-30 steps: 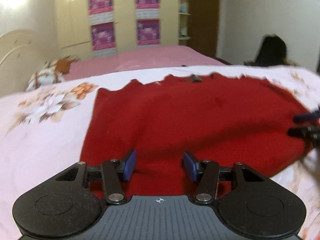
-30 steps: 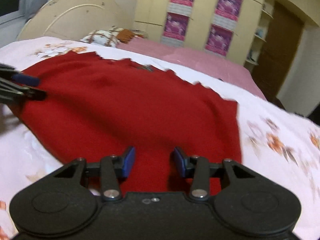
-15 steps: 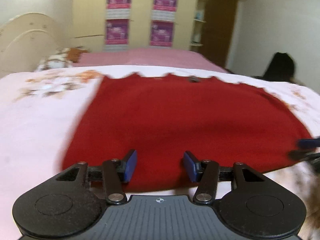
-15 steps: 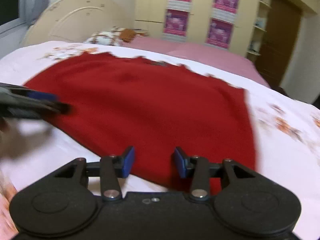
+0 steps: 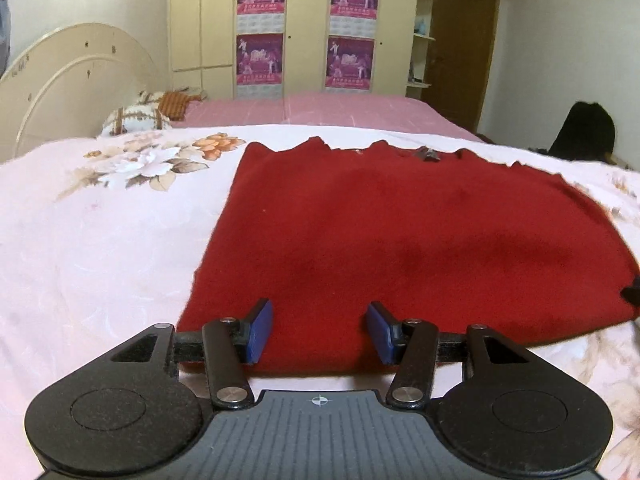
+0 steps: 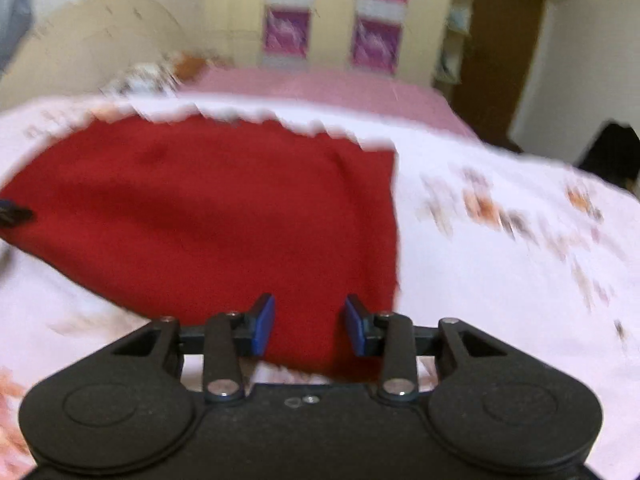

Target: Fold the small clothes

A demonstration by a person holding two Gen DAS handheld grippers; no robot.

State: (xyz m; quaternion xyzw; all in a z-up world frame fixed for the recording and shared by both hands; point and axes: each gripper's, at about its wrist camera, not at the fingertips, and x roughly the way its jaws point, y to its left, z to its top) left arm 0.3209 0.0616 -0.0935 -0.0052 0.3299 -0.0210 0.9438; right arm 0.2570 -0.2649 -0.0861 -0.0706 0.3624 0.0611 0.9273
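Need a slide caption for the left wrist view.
Open left gripper poised at near edge of red garment spread flat on floral bedsheet.

View: blurry all over, edges smeared
Right gripper: bottom of frame, blue pads spread apart, nothing between them but cloth underneath
Red garment: lying flat on the sheet, jagged far edge, near right corner sitting right under the pads
Sheet: pale pink with orange flower prints, covering the bed
Left gripper: just a dark tip poking in at the left edge, by the garment's left side
Background: cream wardrobe with purple posters, brown door on the right, curved headboard on the left, pink bedspread behind
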